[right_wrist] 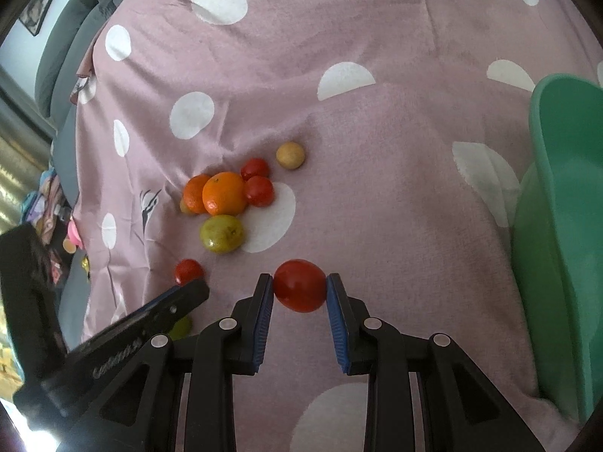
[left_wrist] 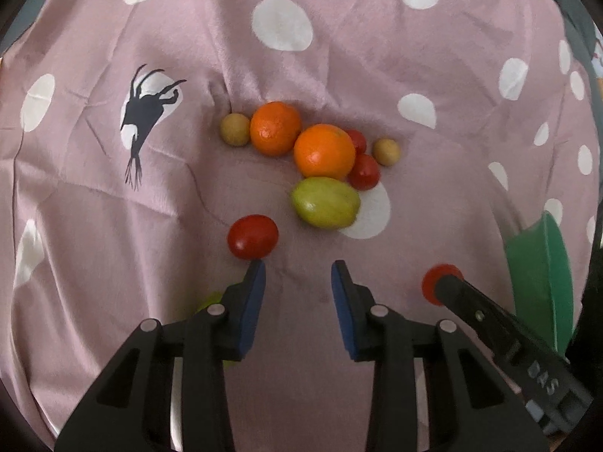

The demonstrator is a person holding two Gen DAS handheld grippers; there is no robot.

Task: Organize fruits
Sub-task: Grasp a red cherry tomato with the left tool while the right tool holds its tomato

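right gripper (right_wrist: 300,287): my blue ribbed pads are pinched tight on a smooth, glossy red tomato (right_wrist: 300,285), one pad on each side, held just above the cloth
left gripper (left_wrist: 298,275): jaws part open with nothing between them, only bare cloth; the left pad tip sits just short of another round red tomato (left_wrist: 253,236)
cloth (left_wrist: 339,56): soft fuzzy mauve bedspread, big white polka dots, a few creases
fruit pile: two dimply oranges (left_wrist: 324,150) touching each other, a smooth oval green fruit (left_wrist: 326,202) right below them, two small red tomatoes (left_wrist: 363,171) tucked against the nearer orange
little tan balls (left_wrist: 386,151): matte and round, one at each end of the pile, can't tell what fruit they are
green tub (right_wrist: 565,226): slick plastic with a curved rim, off to my right; I can't see what's inside it
extra: something yellow-green (right_wrist: 181,327) peeks out under my left gripper, mostly hidden
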